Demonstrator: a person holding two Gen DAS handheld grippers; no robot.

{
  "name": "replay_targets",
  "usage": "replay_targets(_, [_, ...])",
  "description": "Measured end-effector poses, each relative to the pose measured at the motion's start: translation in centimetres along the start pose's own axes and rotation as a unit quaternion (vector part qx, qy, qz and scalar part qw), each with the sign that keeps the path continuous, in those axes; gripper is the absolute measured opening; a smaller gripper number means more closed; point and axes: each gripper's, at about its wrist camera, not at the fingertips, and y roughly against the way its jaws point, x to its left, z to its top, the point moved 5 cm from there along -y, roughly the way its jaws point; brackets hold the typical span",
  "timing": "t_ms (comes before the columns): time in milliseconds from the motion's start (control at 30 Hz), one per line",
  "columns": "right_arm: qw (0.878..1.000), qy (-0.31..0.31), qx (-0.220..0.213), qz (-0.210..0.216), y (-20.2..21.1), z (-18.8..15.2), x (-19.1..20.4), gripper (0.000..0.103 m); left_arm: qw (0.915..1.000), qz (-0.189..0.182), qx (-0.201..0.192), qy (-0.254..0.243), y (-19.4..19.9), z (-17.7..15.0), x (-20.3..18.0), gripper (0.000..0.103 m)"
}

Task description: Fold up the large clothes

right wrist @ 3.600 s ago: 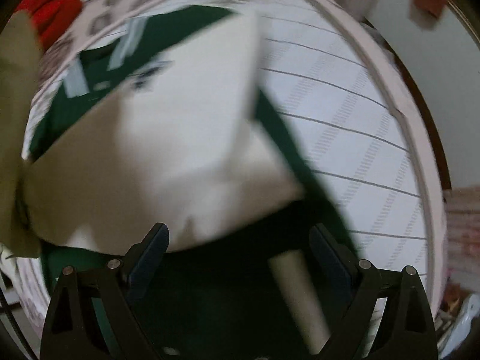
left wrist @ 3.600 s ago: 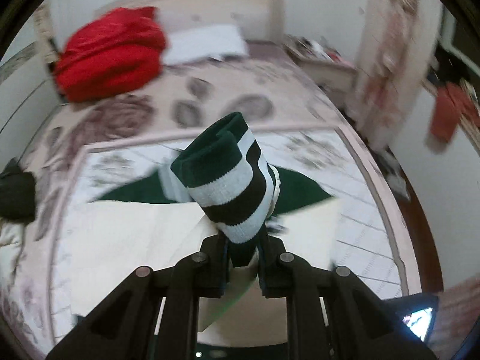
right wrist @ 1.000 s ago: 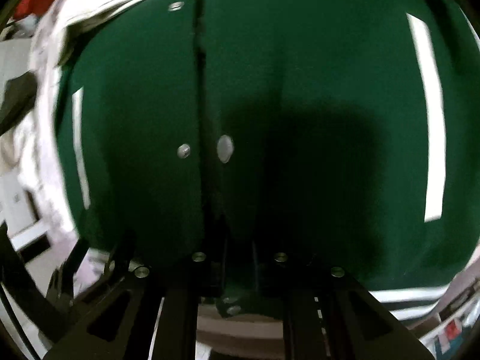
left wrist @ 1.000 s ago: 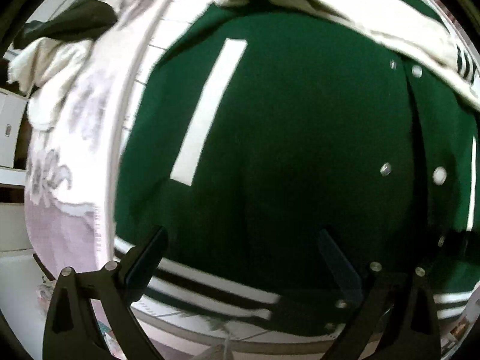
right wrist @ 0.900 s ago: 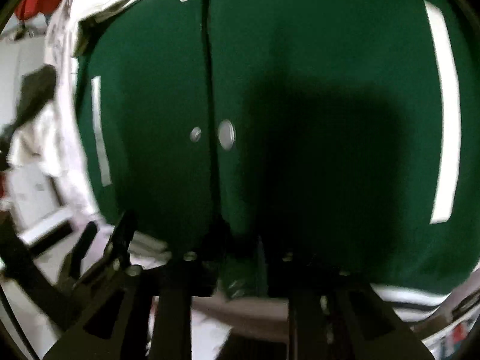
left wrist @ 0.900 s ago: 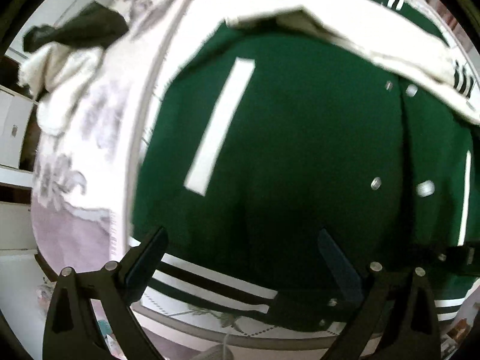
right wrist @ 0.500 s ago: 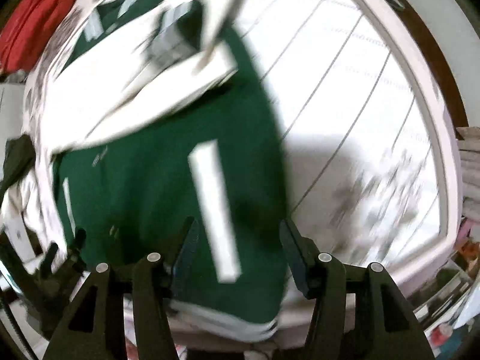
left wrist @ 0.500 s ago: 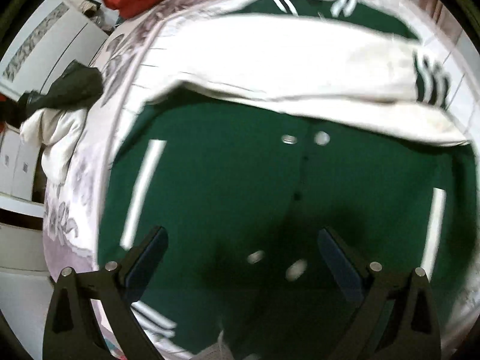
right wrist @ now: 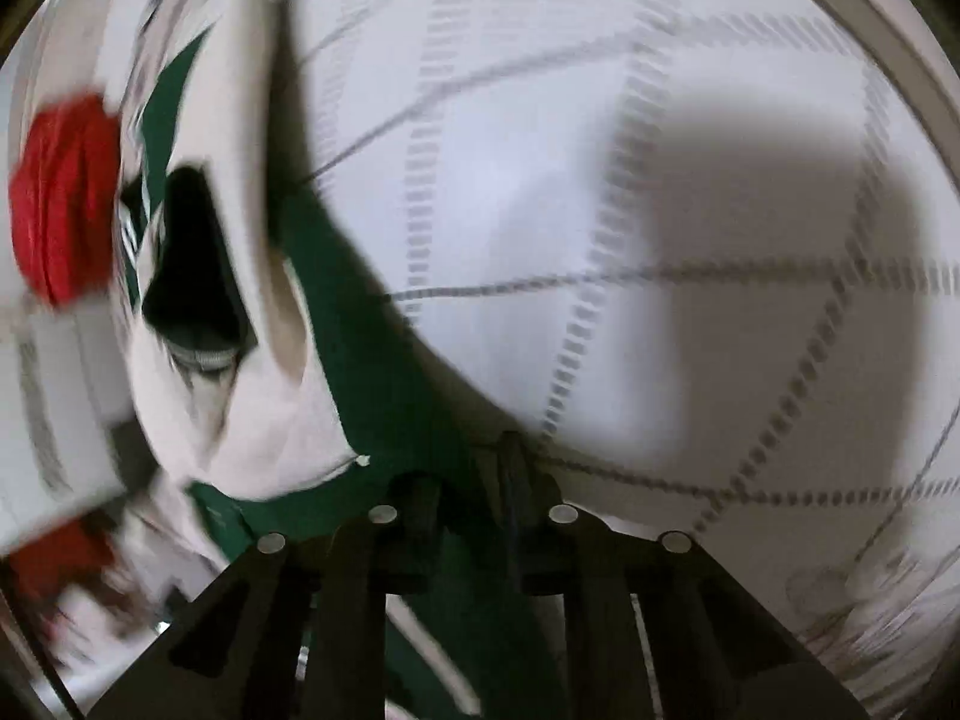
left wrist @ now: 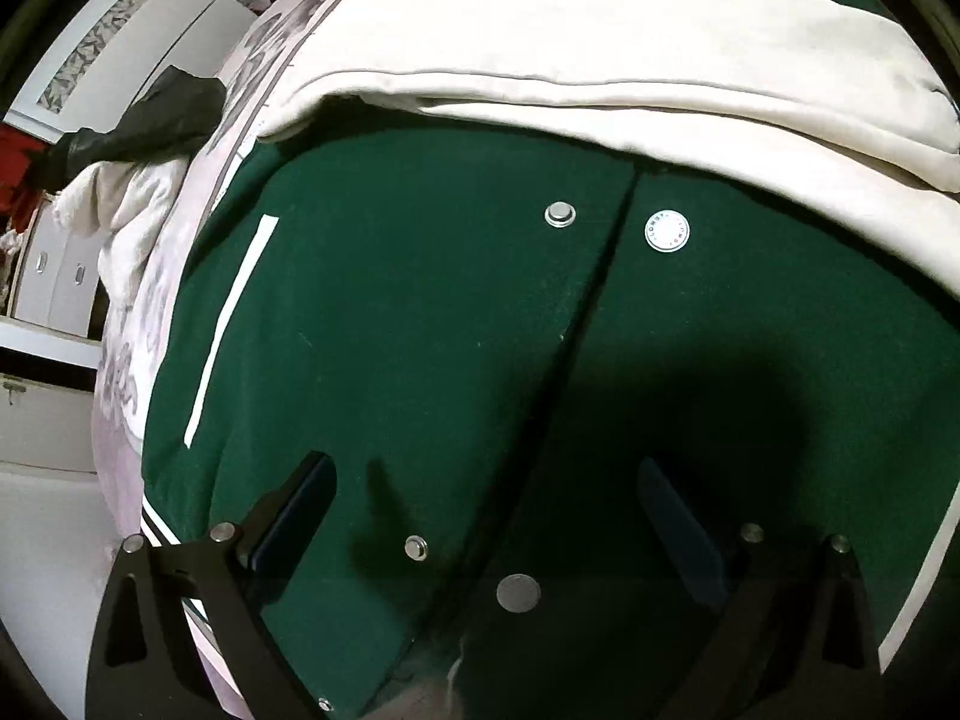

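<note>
Left gripper (left wrist: 480, 516) gapes, empty, over the jacket (left wrist: 420, 330); hem just below, sleeves (left wrist: 600, 48) lie crosswise ahead. Right gripper (right wrist: 468, 498) has just closed, jacket's edge between fingers, grip unclear.

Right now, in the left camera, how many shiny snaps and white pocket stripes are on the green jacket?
On the green jacket:
Metal snaps: 5
White pocket stripes: 2
Total: 7
</note>
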Motion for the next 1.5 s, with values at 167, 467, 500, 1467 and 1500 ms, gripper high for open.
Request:
replay_targets(167, [0.991,0.113,0.012,-0.064,1.5,0.6,2.8,0.057,0.9999,0.007,-0.008,-0.002,0.3,0.0,-0.2,0.103])
replay_targets(467, [0.968,0.189,0.006,-0.166,0.6,0.3,2.6,0.032,0.9999,0.004,-0.011,0.012,0.5,-0.2,0.0,0.103])
replay_targets(500, [0.967,0.191,0.008,-0.166,0.8,0.3,2.8,0.032,0.9998,0.007,-0.01,0.013,0.7,-0.2,0.0,0.103])
replay_targets(1467, [0.951,0.18,0.041,-0.247,10.9,-5.0,-9.7,0.059,0.9821,0.013,-0.041,-0.183,14.4,-17.7,-13.6,0.103])
replay_targets(1500, [0.952,0.174,0.039,-0.25,11.4,-4.4,-10.1,0.059,0.9795,0.019,-0.041,-0.196,13.7,-18.0,-14.9,0.103])
